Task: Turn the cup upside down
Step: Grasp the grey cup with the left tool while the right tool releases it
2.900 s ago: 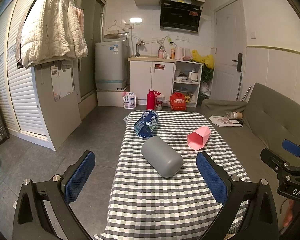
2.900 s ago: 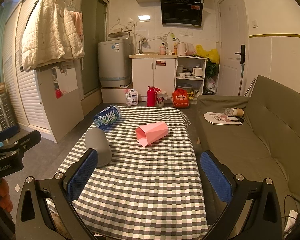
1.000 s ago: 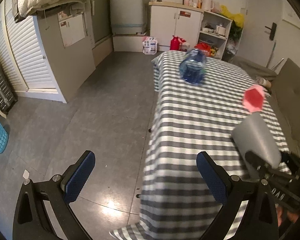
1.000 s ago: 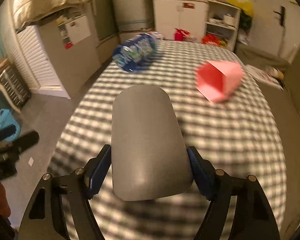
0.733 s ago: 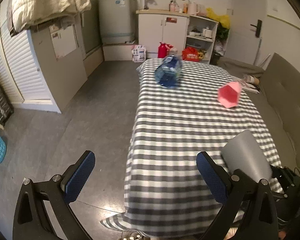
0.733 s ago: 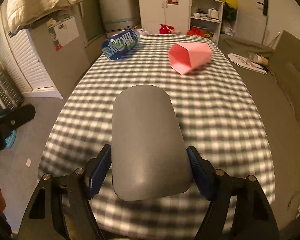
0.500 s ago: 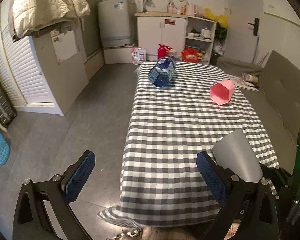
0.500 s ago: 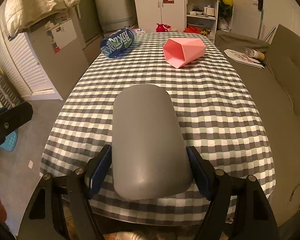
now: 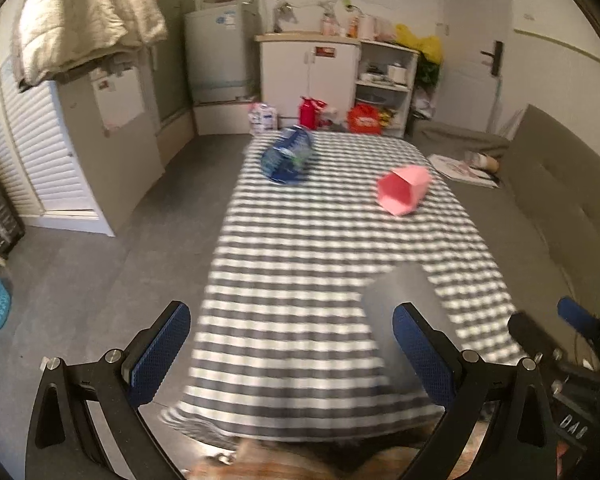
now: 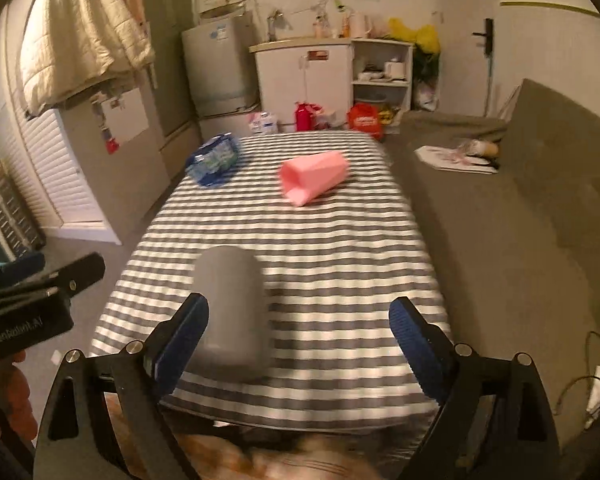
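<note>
Standing apparently mouth-down beside the right gripper's wide-open jaws, the gray cup looks flipped; left gripper gapes empty.

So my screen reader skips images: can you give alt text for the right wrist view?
A grey cup stands upside down near the front of a checked tablecloth, beside the open right gripper. Farther back lie a pink cup and a blue bottle.
</note>
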`<state>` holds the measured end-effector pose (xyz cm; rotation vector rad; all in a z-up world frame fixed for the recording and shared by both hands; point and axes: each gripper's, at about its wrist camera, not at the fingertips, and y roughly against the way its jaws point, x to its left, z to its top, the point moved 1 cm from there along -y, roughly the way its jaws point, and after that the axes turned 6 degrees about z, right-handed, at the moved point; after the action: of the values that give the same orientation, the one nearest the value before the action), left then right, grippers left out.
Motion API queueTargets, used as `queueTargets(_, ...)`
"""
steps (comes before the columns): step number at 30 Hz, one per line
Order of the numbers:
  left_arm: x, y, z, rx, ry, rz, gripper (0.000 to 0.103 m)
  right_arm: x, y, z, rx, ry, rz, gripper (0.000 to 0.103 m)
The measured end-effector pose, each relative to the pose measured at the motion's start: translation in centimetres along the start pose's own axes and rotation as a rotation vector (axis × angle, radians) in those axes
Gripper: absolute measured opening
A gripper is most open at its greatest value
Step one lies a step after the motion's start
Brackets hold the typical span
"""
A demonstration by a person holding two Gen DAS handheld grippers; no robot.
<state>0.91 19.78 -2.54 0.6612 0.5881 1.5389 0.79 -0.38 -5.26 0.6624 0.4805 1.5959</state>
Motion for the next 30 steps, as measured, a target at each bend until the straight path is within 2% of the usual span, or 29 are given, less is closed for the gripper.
queueTargets(5,-3.3,-1.0,-1.1,0.045,-0.048,-0.048,0.103,-3.1,1.1,-0.8,-0.021,-0.006,-0.064,0.092)
queueTargets(11,-5.8,-1.6,-2.4,0.081,-0.067,-0.109,0.103,-5.9,0.8,-1.6,-0.014,-0.063,-0.069,0.092)
queueTargets(19,-7.6,-4.0,-3.7,0.15,-0.068,-0.132,0.103,-6.6,-0.4,-2.6,0.005,-0.082,-0.067,0.092)
queueTargets(30,-9.6,-6.6,-3.6,0.2,-0.058,-0.22,0.103,-8.5,-1.7,-3.2,0.024,-0.131,-0.093,0.092)
